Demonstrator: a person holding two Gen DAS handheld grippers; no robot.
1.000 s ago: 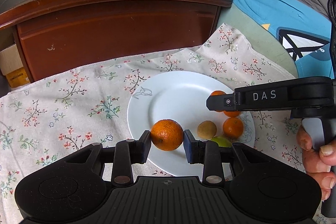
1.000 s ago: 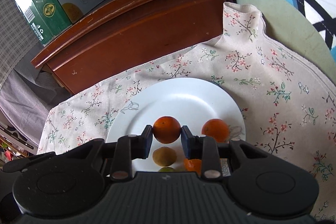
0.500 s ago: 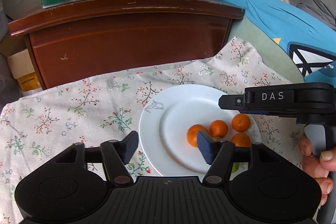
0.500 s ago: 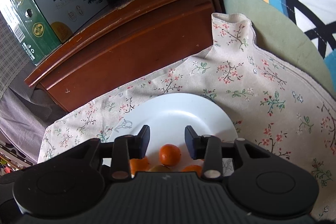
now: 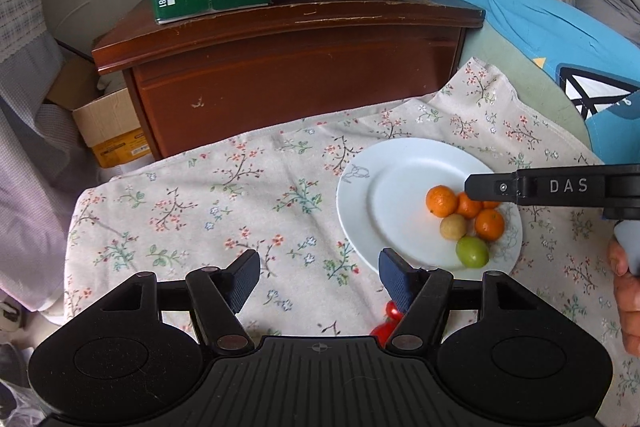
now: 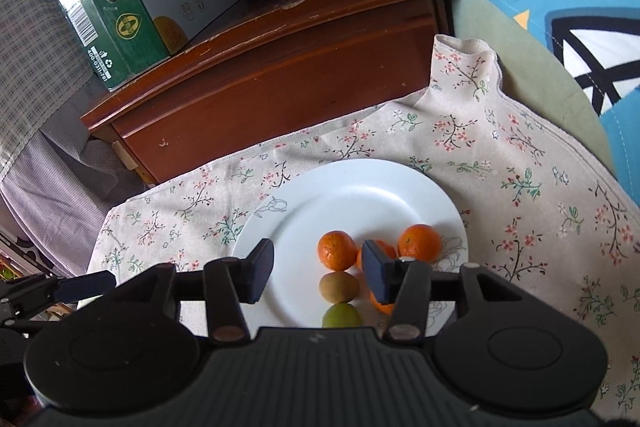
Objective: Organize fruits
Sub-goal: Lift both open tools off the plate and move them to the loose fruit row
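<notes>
Our fruits sit clustered on the right side of the white plate [image 5: 360, 203]: four oranges [image 5: 441, 201], a brown kiwi [image 5: 453, 227] and a green fruit [image 5: 472, 251], grouped close, presumably to leave room. A red fruit [image 5: 390, 323] lies near us on the floral cloth [image 5: 200, 211], partly hidden. Our left gripper [image 5: 318, 277] and right gripper [image 6: 316, 267] both hang with fingers apart, empty.

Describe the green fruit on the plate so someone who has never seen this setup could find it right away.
Find the white plate on the floral cloth in front of the wooden cabinet. A small cluster of fruit sits on it. The green fruit lies at the near end of that cluster, beside a brownish fruit; it is the only green one, the others being orange or brown.
</notes>
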